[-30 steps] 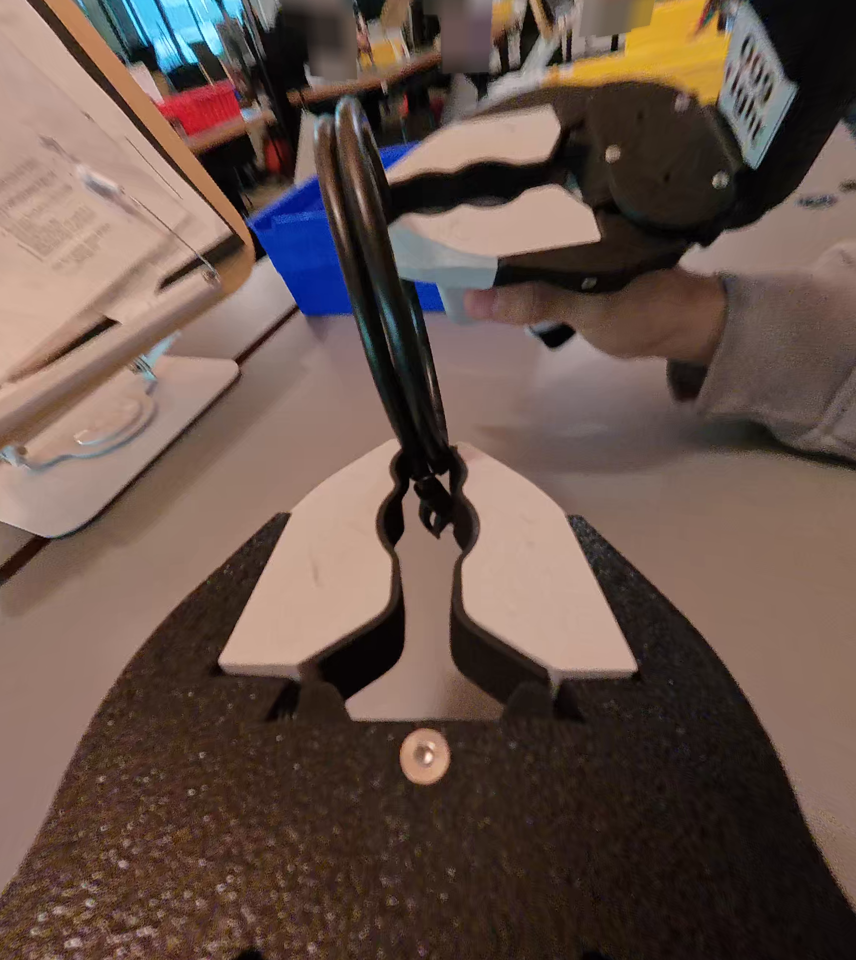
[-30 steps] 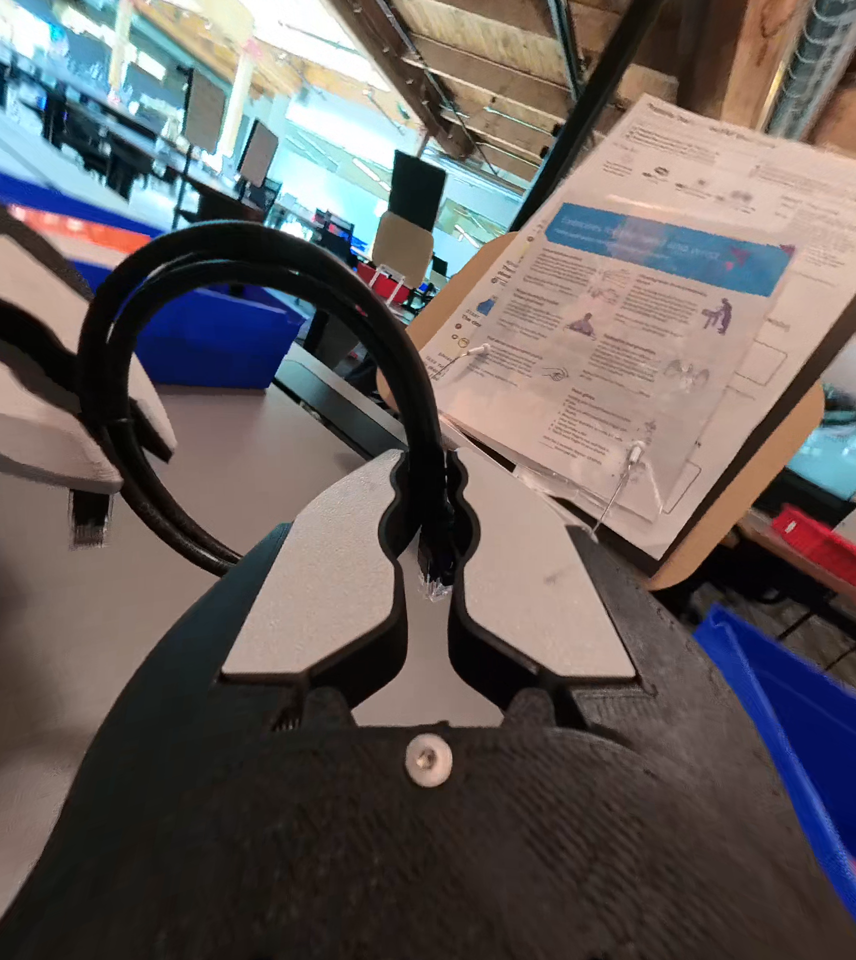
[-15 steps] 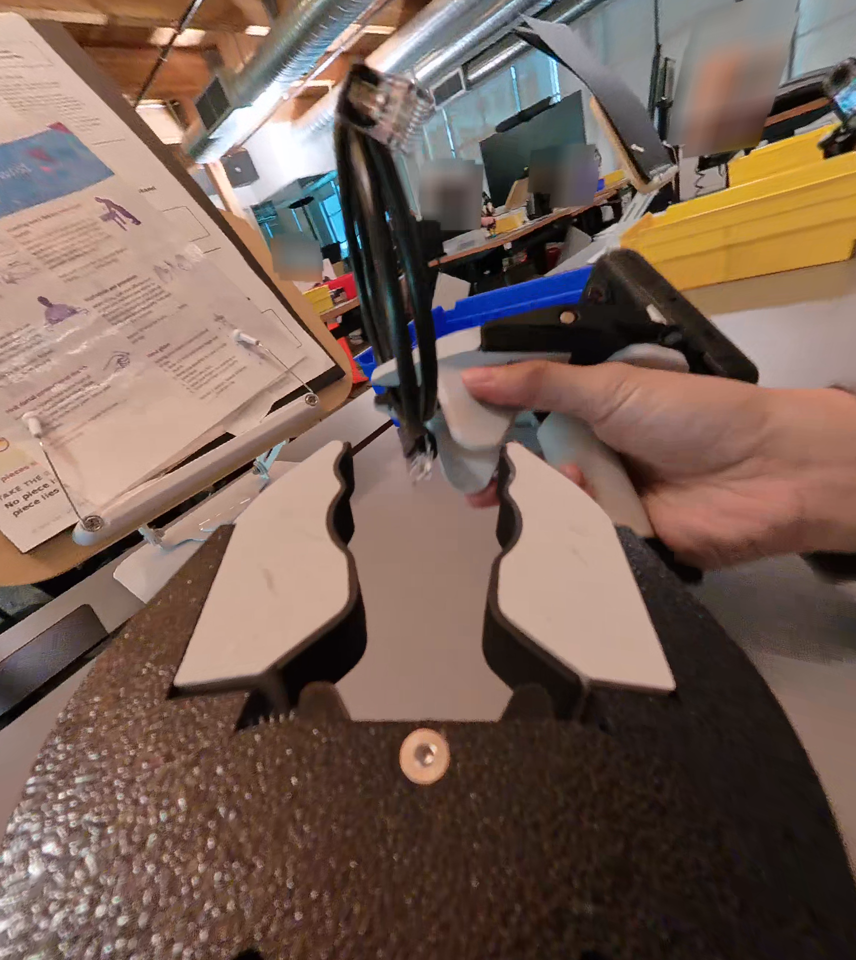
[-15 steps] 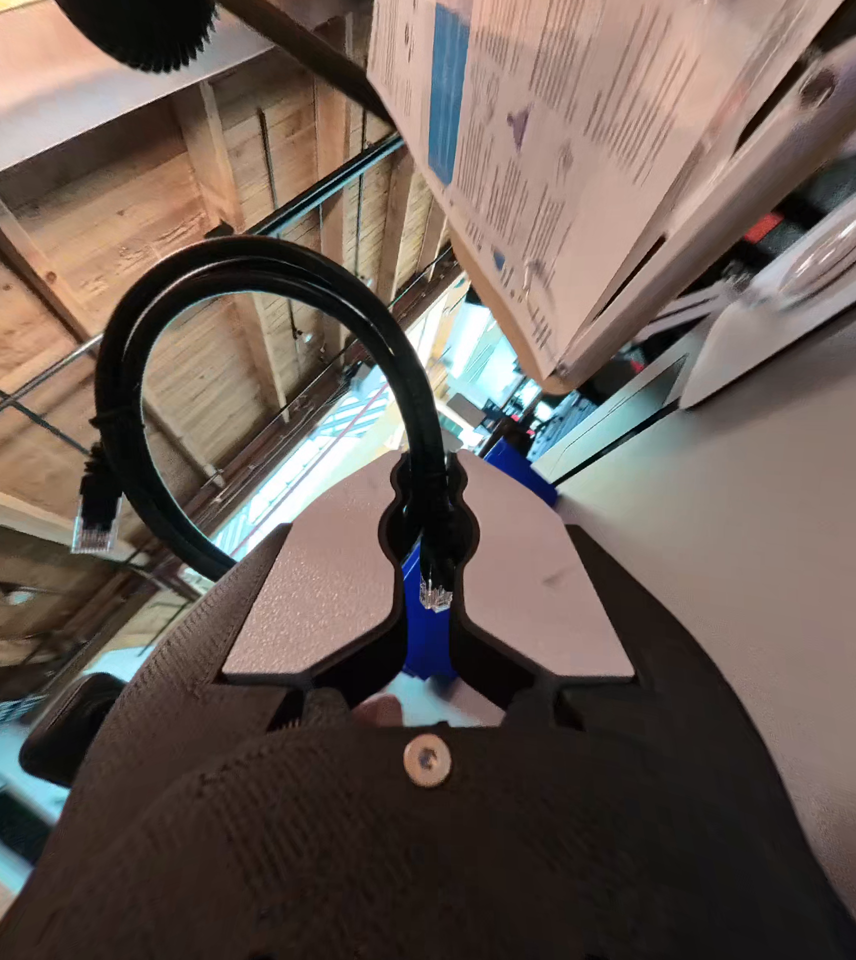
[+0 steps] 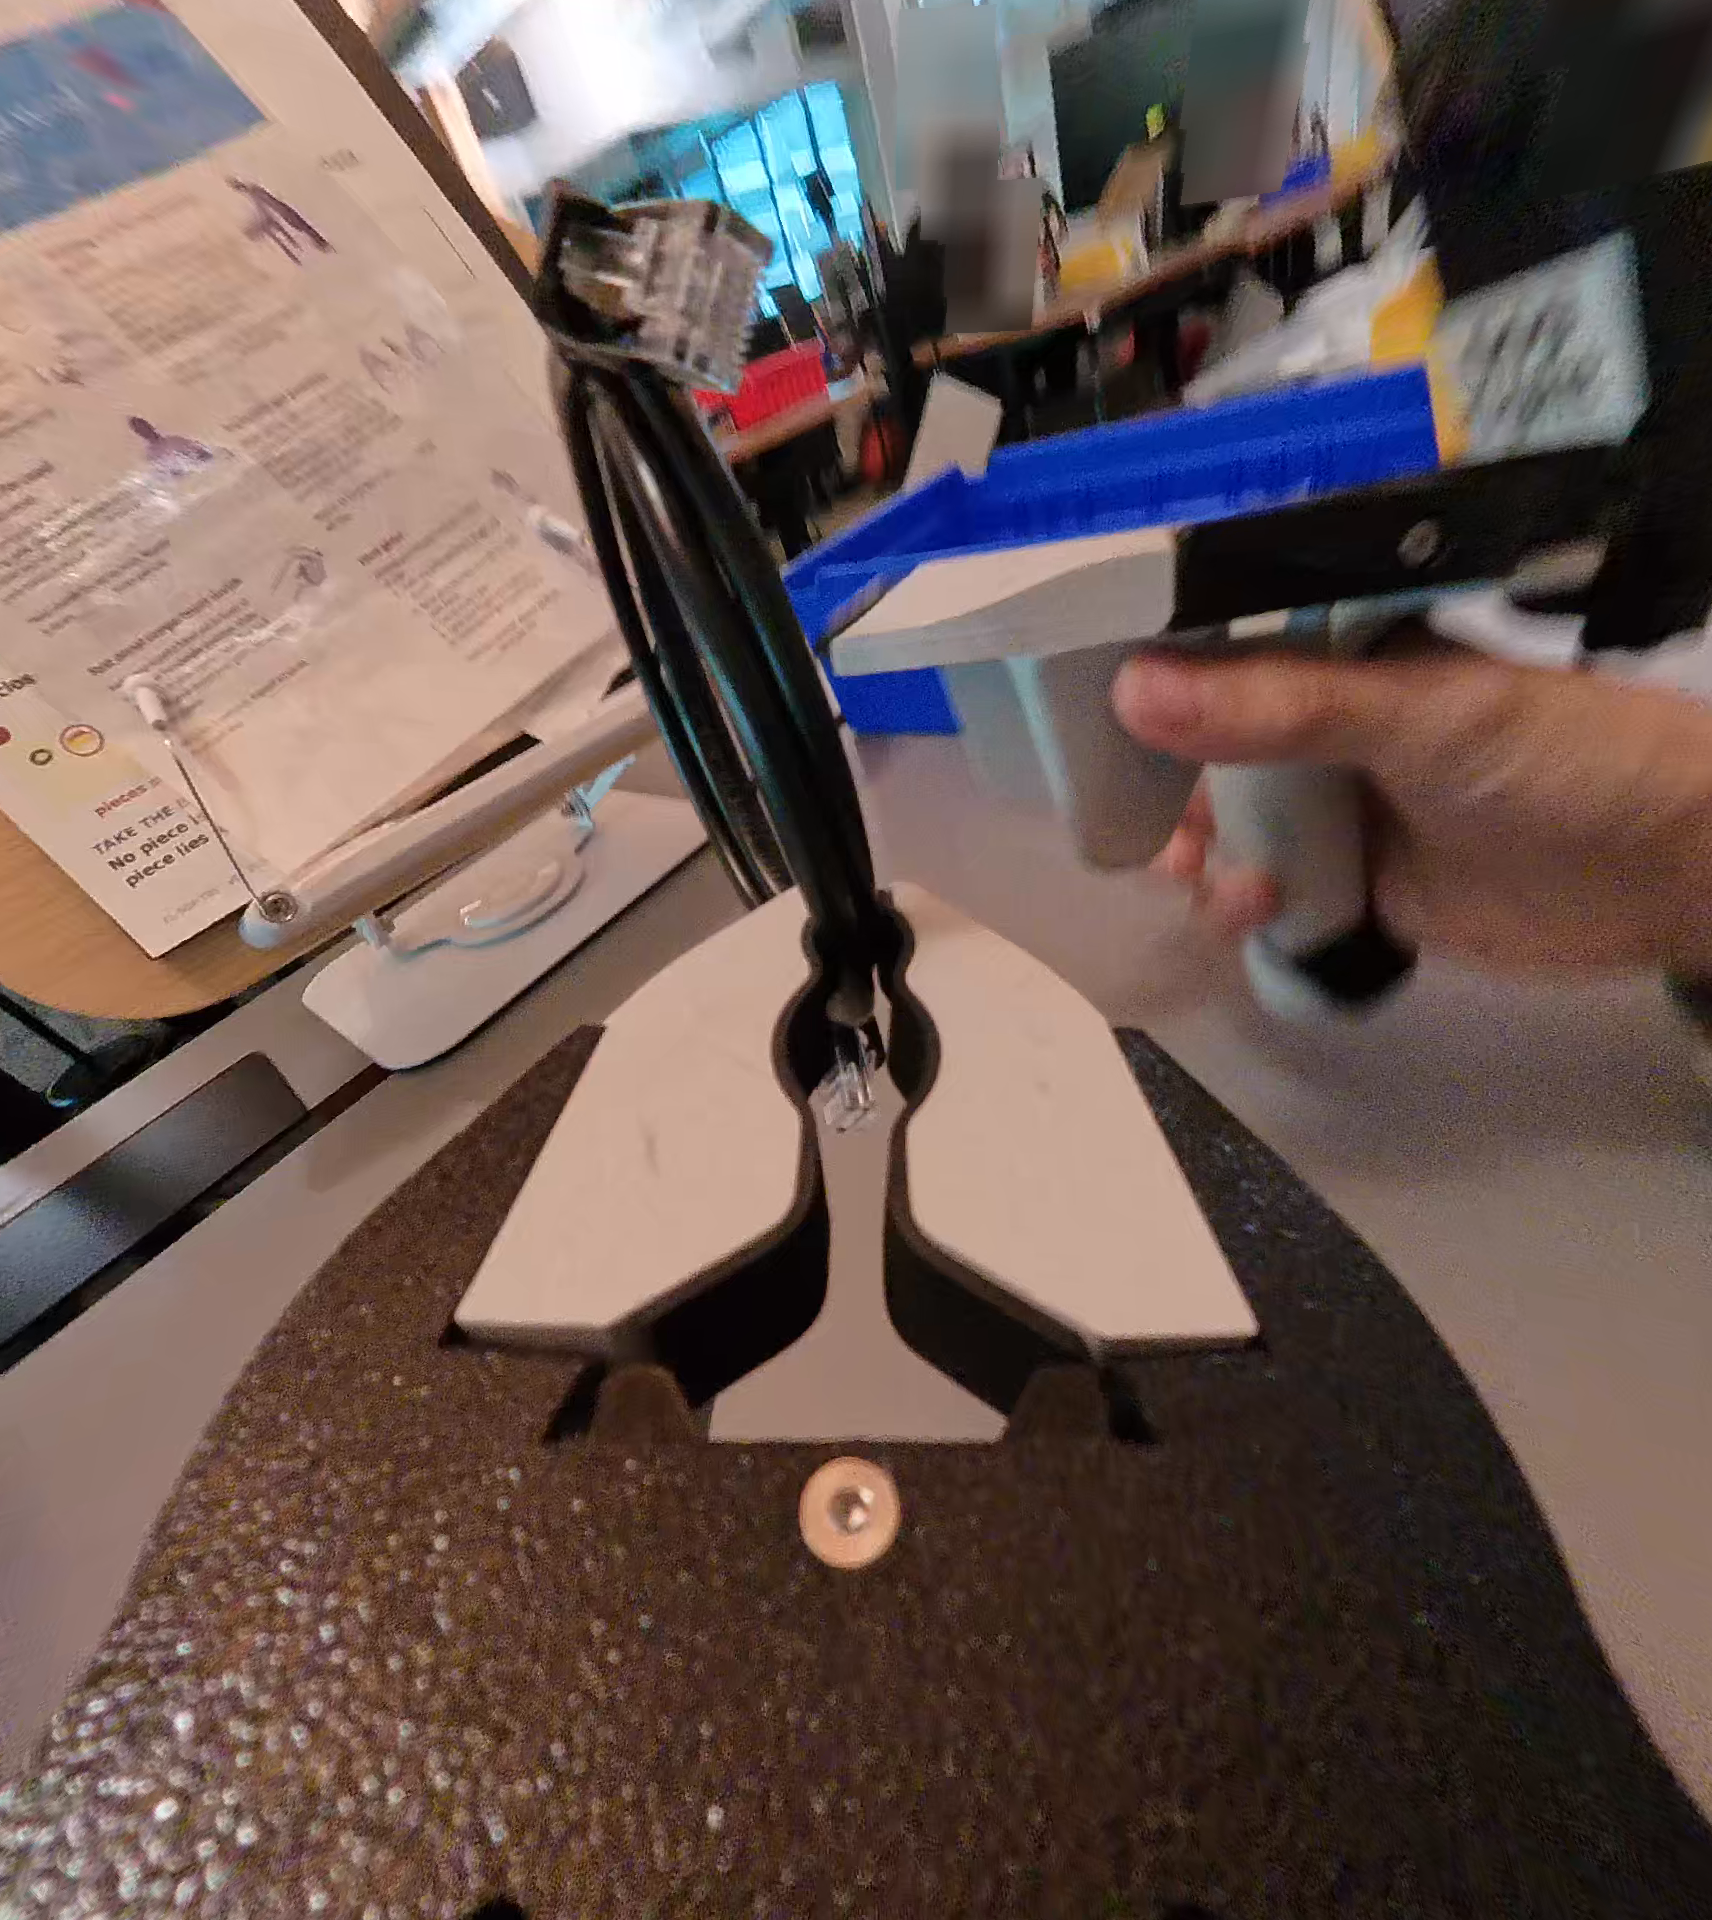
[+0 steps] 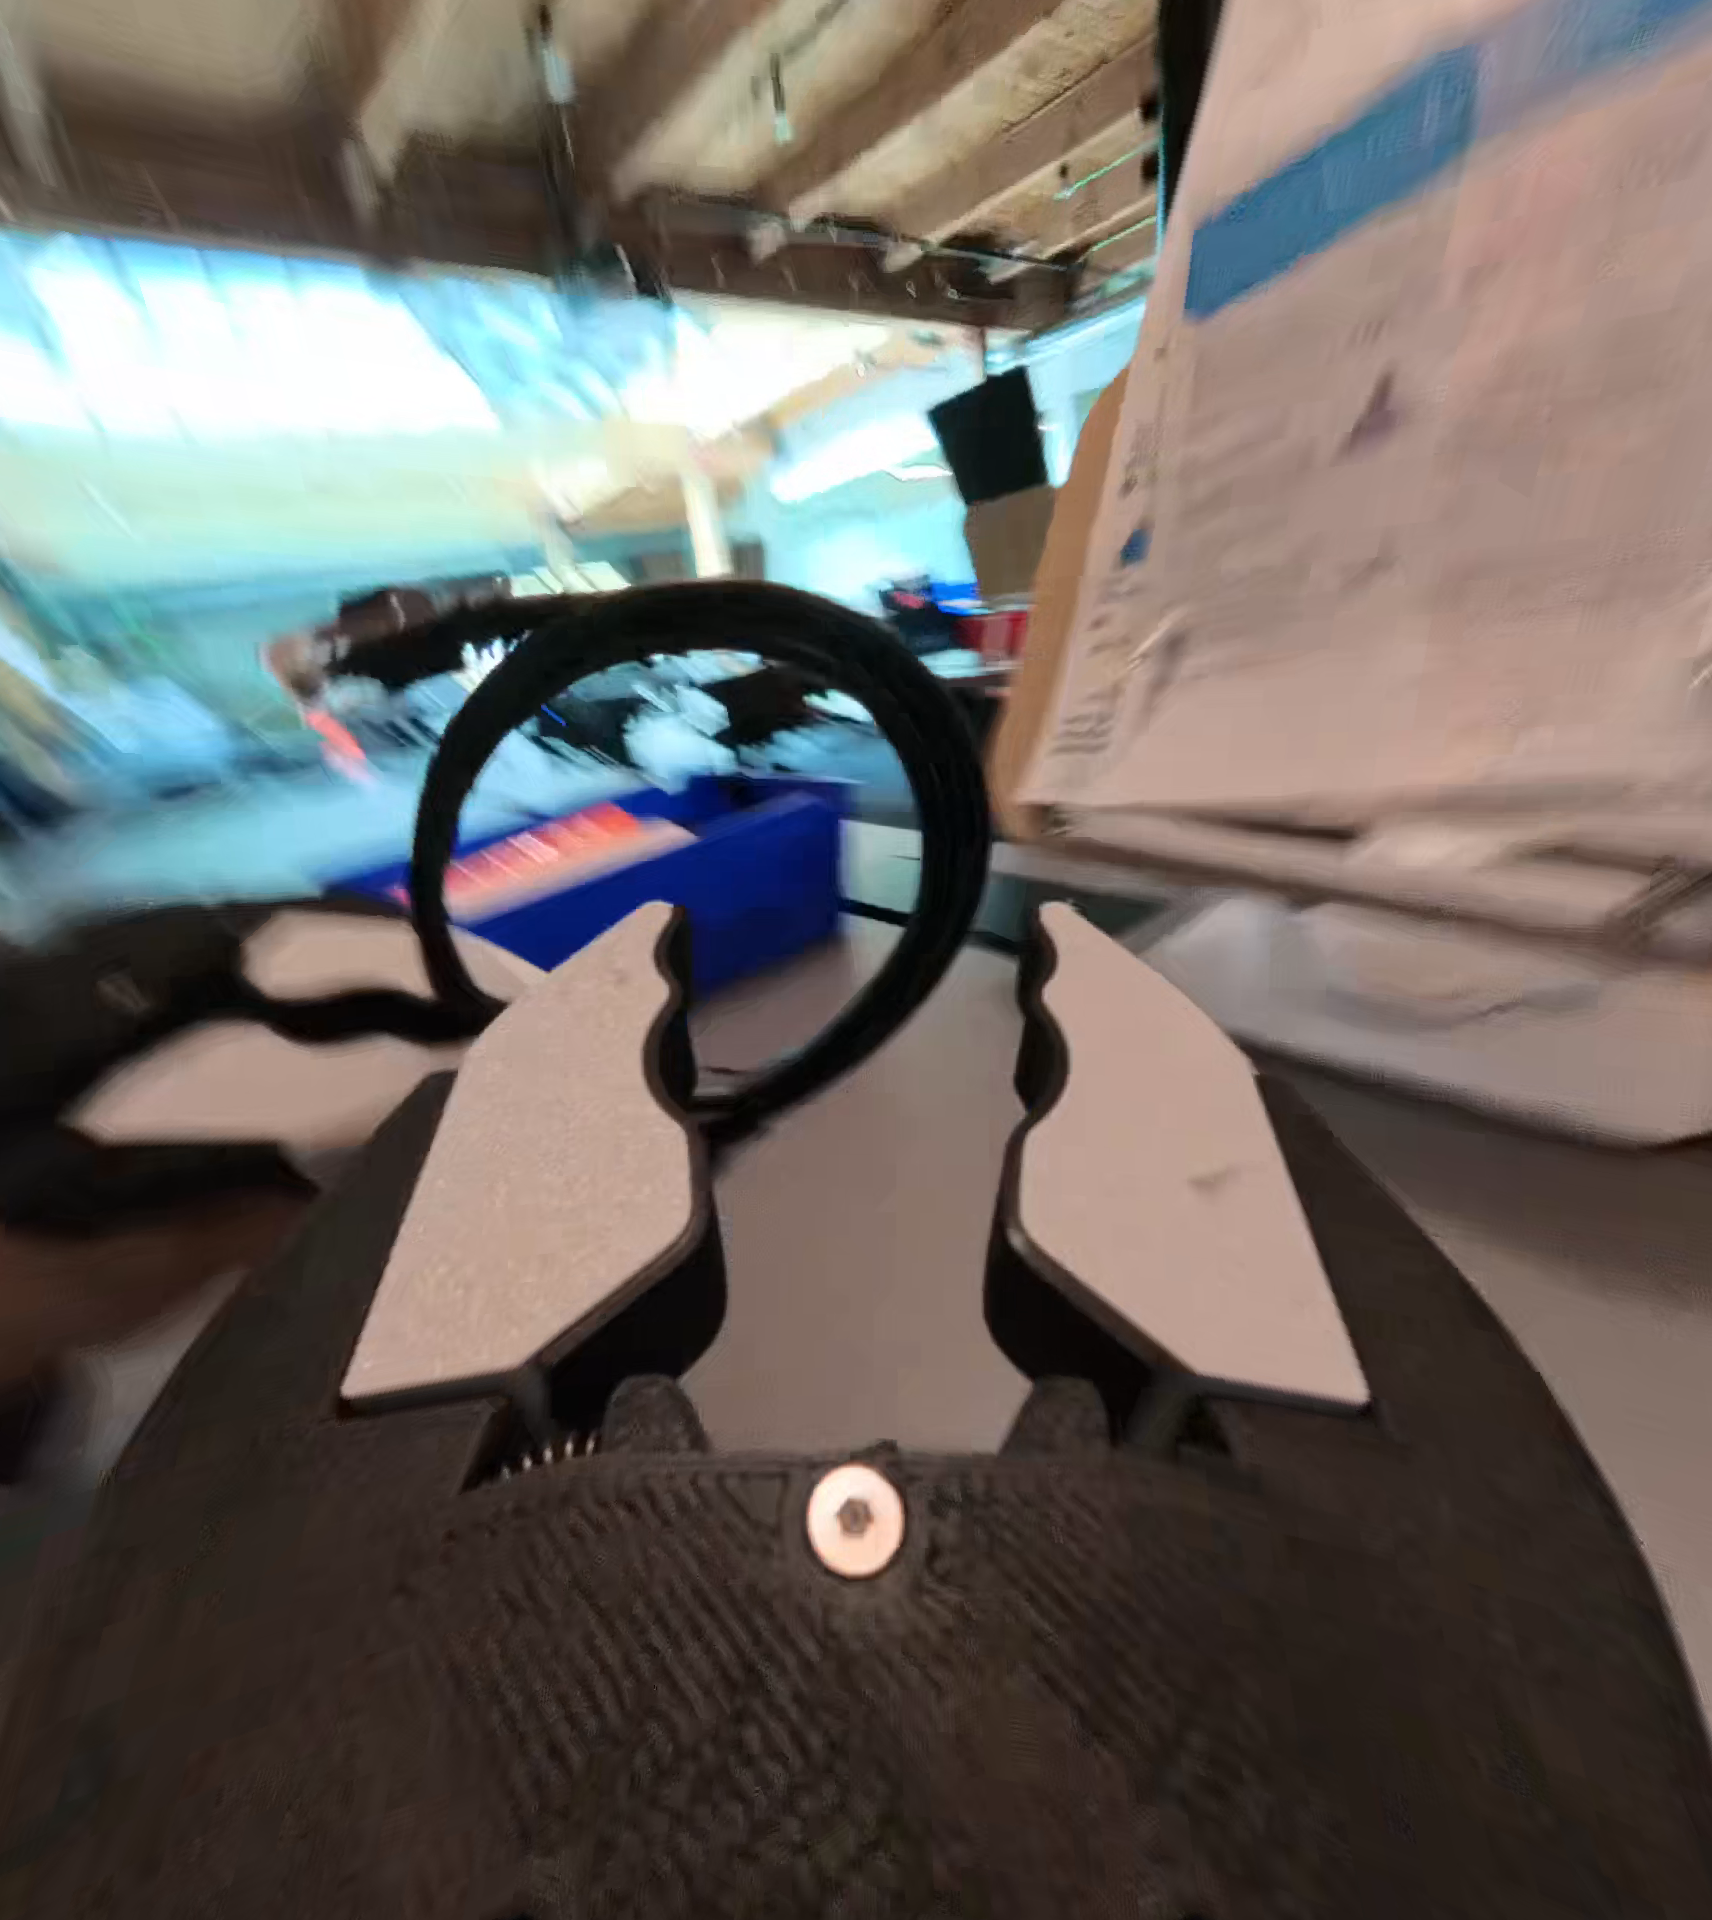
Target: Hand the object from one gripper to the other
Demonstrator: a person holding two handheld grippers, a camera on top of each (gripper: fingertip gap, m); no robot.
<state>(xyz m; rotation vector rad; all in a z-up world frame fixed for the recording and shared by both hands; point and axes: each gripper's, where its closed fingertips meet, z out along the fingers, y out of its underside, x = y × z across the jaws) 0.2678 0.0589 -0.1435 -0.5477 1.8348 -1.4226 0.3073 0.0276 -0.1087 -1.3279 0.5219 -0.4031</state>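
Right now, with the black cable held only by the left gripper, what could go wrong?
1. The left gripper pinches the coiled black cable only at its fingertips, near one plug; a swing may pull it loose.
2. The open right gripper sits close beside the loop and could snag it.

A plain grey desk [image 5: 1454,1195] carries a white-based document stand [image 5: 478,935] and a blue bin [image 5: 893,623].

Cable coil [image 5: 727,623] between document stand [image 5: 208,520] and right gripper [image 5: 987,613]
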